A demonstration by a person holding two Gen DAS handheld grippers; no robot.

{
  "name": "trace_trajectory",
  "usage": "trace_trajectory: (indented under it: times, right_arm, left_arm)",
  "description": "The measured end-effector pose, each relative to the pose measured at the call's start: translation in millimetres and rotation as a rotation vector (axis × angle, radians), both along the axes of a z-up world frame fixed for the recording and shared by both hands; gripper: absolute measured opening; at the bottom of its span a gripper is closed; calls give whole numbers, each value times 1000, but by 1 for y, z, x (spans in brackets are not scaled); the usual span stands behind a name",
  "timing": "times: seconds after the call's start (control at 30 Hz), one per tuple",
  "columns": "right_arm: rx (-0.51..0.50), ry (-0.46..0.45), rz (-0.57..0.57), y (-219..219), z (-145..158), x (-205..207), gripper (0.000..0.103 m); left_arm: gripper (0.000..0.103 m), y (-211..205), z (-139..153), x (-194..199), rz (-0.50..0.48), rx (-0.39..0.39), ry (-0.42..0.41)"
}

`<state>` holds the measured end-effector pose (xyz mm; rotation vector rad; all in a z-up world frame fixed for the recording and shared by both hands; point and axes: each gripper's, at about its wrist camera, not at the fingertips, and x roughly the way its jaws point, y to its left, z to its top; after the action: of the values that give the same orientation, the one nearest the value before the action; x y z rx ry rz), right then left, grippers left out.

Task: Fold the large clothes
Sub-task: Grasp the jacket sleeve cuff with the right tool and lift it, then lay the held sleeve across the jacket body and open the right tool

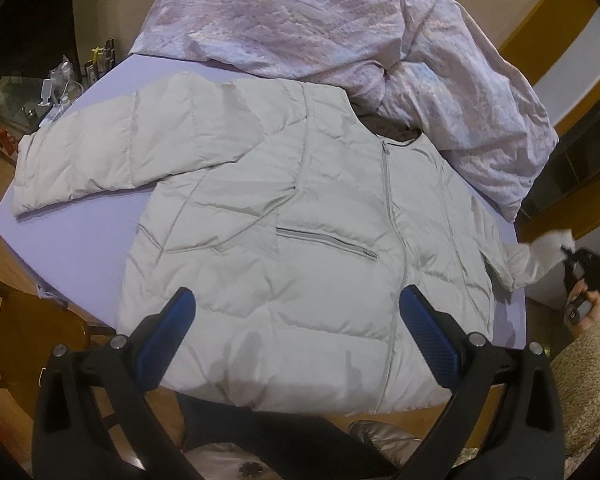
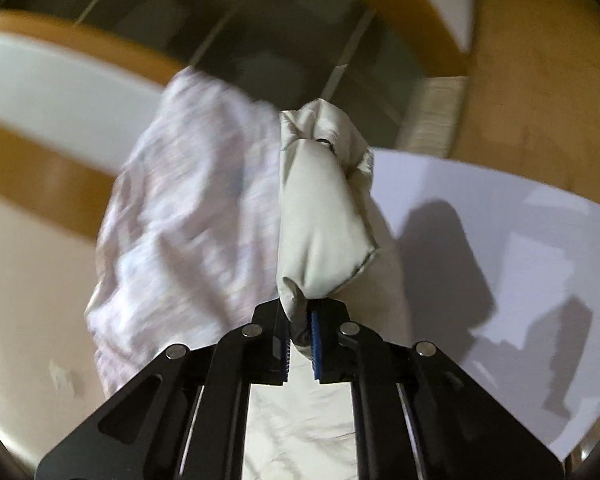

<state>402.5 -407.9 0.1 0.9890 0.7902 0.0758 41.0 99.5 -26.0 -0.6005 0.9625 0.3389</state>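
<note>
A pale grey puffer jacket [image 1: 284,216] lies front up on the lilac table [image 1: 76,236], zip closed, one sleeve stretched out to the left. My left gripper [image 1: 298,322] hovers open over the jacket's hem, blue pads wide apart with nothing between them. At the right edge of the left wrist view my right gripper [image 1: 572,260] holds up the other sleeve's cuff [image 1: 548,246]. In the right wrist view my right gripper [image 2: 300,312] is shut on that sleeve cuff [image 2: 320,216], which sticks up beyond the fingertips above the table [image 2: 500,232].
A crumpled pink-patterned quilt [image 1: 340,28] covers the table's far side and hangs over its right edge [image 2: 188,216]. Small bottles and clutter [image 1: 64,84] stand on a shelf at the far left. A wooden chair [image 1: 28,320] stands at the near left. Another padded garment [image 1: 384,436] lies below the near edge.
</note>
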Motion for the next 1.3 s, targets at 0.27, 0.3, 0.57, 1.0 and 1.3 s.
trace_trajectory:
  times: [0.27, 0.3, 0.57, 1.0, 1.3]
  right_arm:
    - [19, -57, 329, 146, 34, 26, 8]
    - [19, -56, 379, 169, 34, 25, 8]
    - [-27, -6, 664, 307, 11, 2, 8]
    - [-593, 178, 898, 425, -91, -54, 16]
    - [-616, 38, 1018, 436, -70, -81, 55]
  left_arm:
    - [101, 26, -4, -12, 53, -3, -12]
    - [101, 29, -5, -14, 61, -4, -15]
    - [101, 59, -9, -31, 141, -4, -23]
    - [101, 96, -23, -44, 182, -32, 14]
    - [101, 120, -32, -39, 184, -44, 31]
